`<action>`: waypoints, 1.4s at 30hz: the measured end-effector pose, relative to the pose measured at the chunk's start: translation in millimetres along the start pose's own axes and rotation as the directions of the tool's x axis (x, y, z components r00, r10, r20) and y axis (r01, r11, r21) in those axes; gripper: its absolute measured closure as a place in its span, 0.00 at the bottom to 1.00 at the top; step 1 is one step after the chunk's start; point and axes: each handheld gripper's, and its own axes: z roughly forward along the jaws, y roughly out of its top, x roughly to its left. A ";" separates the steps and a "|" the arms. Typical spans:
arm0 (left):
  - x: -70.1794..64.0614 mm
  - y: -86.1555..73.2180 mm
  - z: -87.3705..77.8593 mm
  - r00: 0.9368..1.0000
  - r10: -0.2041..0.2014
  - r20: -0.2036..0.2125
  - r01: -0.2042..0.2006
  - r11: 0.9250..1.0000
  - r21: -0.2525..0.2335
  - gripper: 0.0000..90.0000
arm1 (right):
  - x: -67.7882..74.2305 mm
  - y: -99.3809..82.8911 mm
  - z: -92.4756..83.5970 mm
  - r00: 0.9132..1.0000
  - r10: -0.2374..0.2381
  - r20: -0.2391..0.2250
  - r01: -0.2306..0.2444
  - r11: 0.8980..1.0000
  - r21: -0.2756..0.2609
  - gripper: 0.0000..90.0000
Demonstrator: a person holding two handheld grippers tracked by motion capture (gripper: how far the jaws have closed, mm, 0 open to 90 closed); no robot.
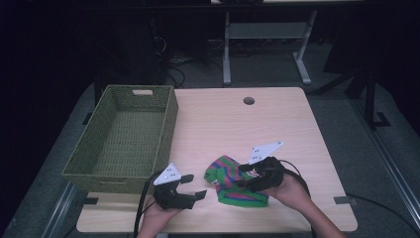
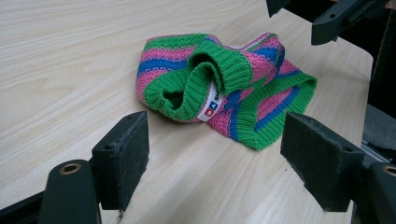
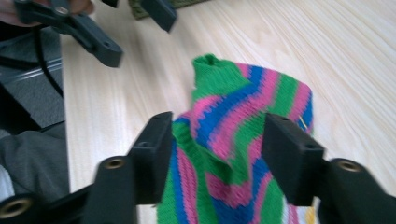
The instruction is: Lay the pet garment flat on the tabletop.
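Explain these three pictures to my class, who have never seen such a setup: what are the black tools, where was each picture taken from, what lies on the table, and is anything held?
No robot here: a person holds a black hand tool with two fingers in each hand, the left gripper and the right gripper. One picture looks down from above the wooden table. The other two come from small cameras riding on each tool, looking along its fingers. On the table lie a striped knitted garment, green, pink and blue, and an empty green woven basket at the left. Both tools are open. The right one straddles the garment; nothing is gripped yet.
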 end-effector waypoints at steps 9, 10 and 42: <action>0.7 -0.4 -1.6 1.000 -0.006 0.000 0.006 1.000 -0.006 0.26 | 10.6 16.1 21.7 0.996 -0.084 -0.032 0.085 0.996 0.035 0.60; 0.6 -0.3 -1.6 1.000 -0.005 0.001 0.005 1.000 -0.006 0.26 | 10.7 16.7 24.9 0.995 -0.092 -0.030 0.093 0.995 0.044 0.60; -2.1 -0.5 2.8 1.000 0.010 0.014 -0.010 1.000 0.017 0.26 | -4.6 0.4 72.4 0.999 -0.036 0.000 0.036 0.990 0.139 0.86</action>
